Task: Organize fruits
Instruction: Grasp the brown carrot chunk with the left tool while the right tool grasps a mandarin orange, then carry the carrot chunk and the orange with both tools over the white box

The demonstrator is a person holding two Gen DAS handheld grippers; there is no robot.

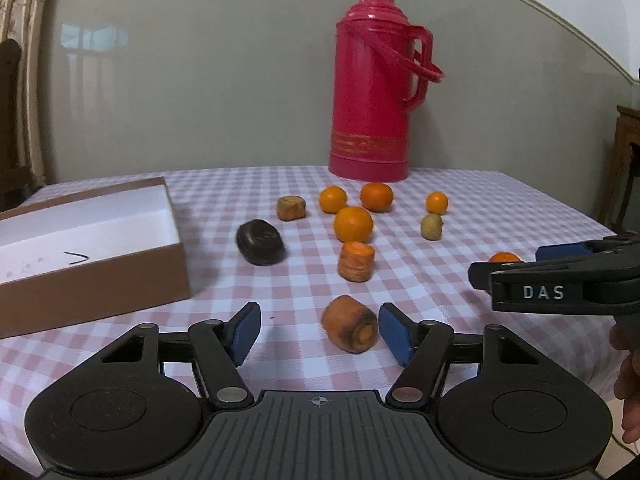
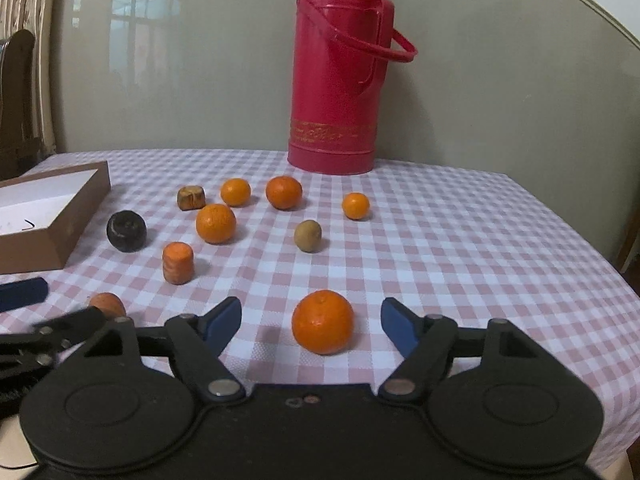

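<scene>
My left fingers (image 1: 318,332) are spread wide and low over the counter (image 1: 500,208), with a carrot stub (image 1: 350,324) lying between them, nearer the right pad (image 1: 394,332) and not yet touched. My right fingers (image 2: 311,322) are just as wide, an orange (image 2: 323,321) sitting between them, free on both sides. Nothing is held yet, so I judge this to be the reach before the first pick on each side. The box (image 1: 96,276) stands open at the left with no fruit in it that I can see; the other oranges, a second carrot piece (image 1: 356,261) and a dark fruit (image 1: 260,242) lie further out, in front of the red flask (image 1: 370,92). Next I need to centre each piece, close gently so the orange doesn't roll away, then lift and carry toward the box
</scene>
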